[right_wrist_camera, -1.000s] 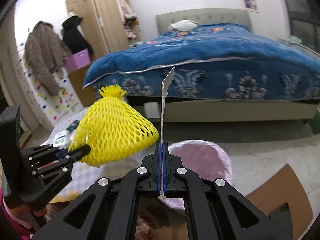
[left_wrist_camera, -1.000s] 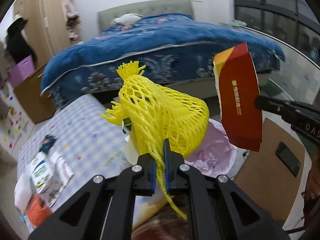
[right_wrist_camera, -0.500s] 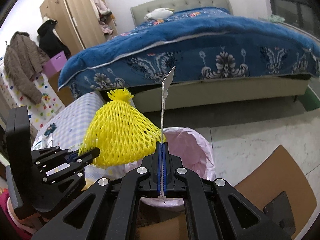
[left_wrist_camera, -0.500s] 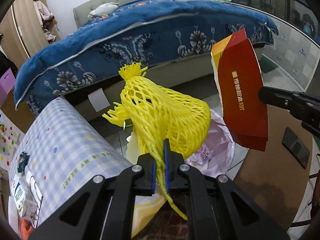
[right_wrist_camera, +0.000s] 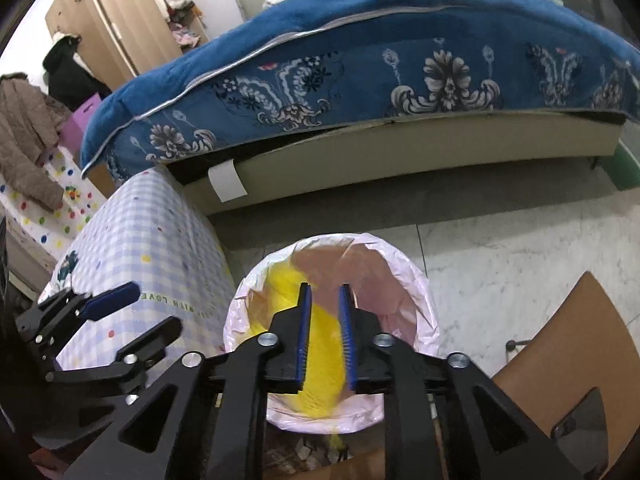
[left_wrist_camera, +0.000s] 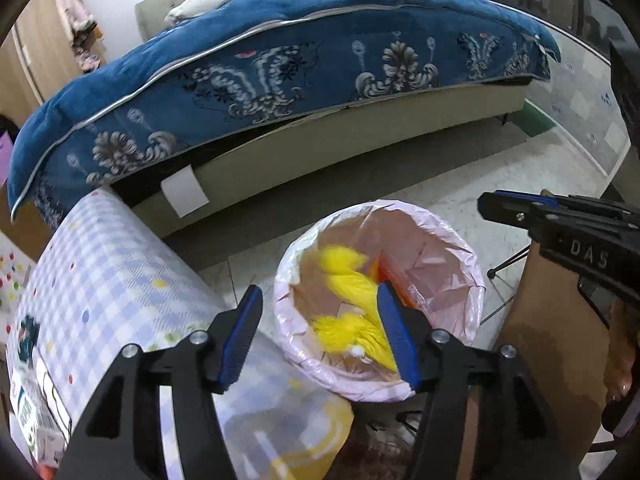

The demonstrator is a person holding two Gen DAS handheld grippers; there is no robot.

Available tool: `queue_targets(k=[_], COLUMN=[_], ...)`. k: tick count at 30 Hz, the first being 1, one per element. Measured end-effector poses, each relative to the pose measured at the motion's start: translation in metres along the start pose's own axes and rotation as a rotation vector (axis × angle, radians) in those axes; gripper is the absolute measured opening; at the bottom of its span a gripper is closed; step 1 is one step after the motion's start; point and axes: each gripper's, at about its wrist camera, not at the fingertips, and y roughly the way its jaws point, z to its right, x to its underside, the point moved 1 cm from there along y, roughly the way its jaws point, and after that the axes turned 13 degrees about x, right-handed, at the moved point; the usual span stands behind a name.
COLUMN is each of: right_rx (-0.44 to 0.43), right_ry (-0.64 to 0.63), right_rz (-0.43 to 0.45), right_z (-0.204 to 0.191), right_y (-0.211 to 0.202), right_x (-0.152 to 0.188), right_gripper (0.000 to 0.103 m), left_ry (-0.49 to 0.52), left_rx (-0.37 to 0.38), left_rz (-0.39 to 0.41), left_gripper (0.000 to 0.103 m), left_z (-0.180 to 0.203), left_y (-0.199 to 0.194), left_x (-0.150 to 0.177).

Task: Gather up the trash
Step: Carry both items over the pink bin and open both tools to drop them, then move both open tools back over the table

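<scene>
Yellow net (left_wrist_camera: pixel 352 280) lies in the pink-lined bin (left_wrist_camera: pixel 472 256), left gripper (left_wrist_camera: pixel 320 336) and right gripper (right_wrist_camera: pixel 324 336) spread empty above; best lift straight up, clear of the liner.

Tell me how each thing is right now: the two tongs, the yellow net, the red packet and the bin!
left tongs: open, empty, above the bin.
right tongs: open, empty, above the bin.
yellow net: inside the bin, blurred.
red packet: inside the bin, mostly hidden.
bin: upright, uncovered, lined with a pink bag.
wardrobe: open, clothes showing.
</scene>
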Motion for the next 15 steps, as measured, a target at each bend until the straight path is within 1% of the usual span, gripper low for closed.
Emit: queue_targets(k=[5, 9, 15], right_rx=[-0.005, -0.026, -0.076], right_ry=[-0.022, -0.040, -0.107], right_rz=[0.027, 0.061, 0.110], right_z=[-0.006, -0.018, -0.052], right_y=[-0.023, -0.047, -0.085], right_x=[0.001, 0.003, 0.008], right_gripper=[0.017, 0.017, 0.017], left_ry=[-0.084, -0.143, -0.201], left_rx=[-0.011, -0.019, -0.058], left_rz=[0.050, 0.083, 0.145], left_gripper=[0.058, 0.058, 0.058], left_z=[-0.020, -0.032, -0.046], left_y=[-0.039, -0.066, -0.113], left_x=[0.016, 0.029, 0.053])
